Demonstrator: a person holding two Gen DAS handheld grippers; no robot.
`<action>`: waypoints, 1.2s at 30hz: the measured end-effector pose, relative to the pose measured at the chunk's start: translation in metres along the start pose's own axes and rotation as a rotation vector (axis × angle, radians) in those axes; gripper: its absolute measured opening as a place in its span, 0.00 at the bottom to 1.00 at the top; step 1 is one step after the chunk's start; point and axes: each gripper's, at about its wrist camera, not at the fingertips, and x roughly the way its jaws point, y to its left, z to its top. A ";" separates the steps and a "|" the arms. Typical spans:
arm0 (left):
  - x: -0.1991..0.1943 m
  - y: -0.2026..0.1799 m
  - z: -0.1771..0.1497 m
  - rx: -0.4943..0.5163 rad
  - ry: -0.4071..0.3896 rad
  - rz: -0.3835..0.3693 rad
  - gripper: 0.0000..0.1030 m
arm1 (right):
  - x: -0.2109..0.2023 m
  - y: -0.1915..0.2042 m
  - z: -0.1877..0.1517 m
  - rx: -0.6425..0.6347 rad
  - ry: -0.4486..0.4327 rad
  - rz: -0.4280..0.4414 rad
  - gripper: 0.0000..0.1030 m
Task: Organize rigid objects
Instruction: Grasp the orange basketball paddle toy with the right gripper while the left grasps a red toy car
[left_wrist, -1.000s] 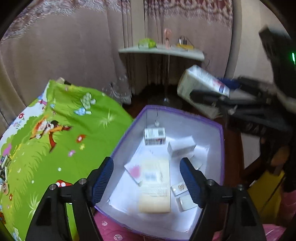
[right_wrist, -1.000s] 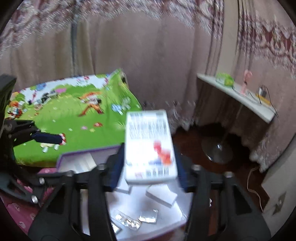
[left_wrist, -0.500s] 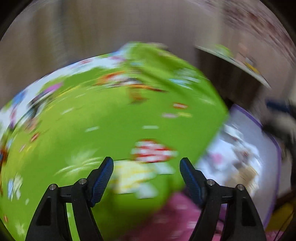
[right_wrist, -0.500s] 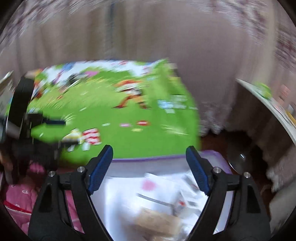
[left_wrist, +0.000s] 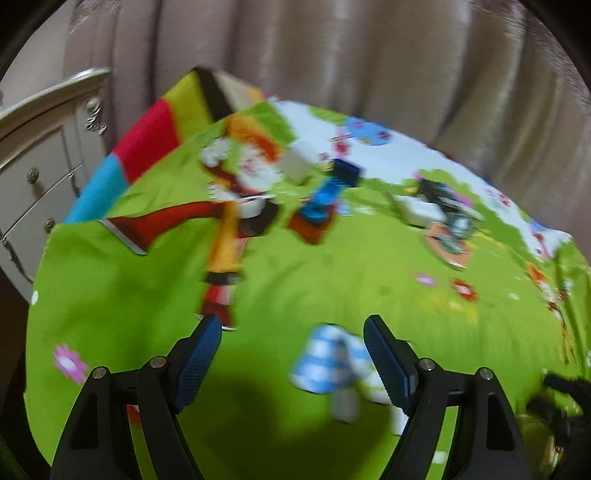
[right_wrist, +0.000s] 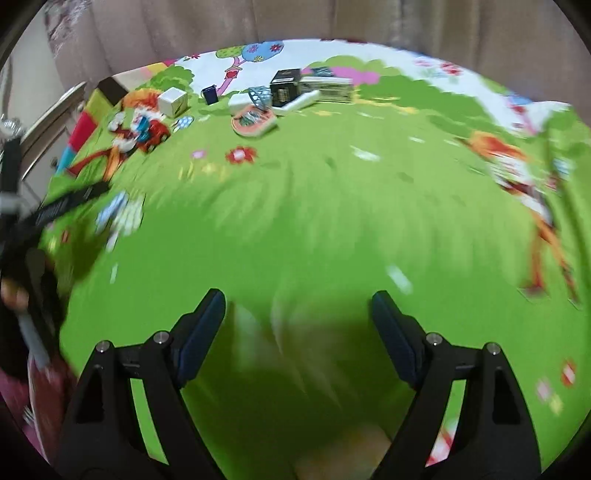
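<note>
A home bedroom, bed under a bright green cartoon-print sheet, pale floor-length curtains behind it, cream carved dresser with knobbed drawers at the left, small household boxes scattered across the sheet's far side

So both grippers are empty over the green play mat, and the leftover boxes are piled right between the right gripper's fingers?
Not quite. Both grippers, left gripper and right gripper, are open and empty, but the boxes lie at the green play mat's far end, as the right wrist view shows.
</note>
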 end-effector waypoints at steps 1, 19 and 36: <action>0.004 0.010 0.001 -0.044 0.027 -0.042 0.78 | 0.014 0.007 0.017 -0.001 -0.015 -0.030 0.88; 0.006 0.005 -0.002 -0.022 0.035 -0.103 0.89 | 0.116 0.062 0.153 -0.073 -0.036 -0.118 0.65; 0.039 -0.035 0.008 0.258 0.159 0.010 1.00 | 0.071 0.048 0.084 -0.101 -0.075 -0.074 0.66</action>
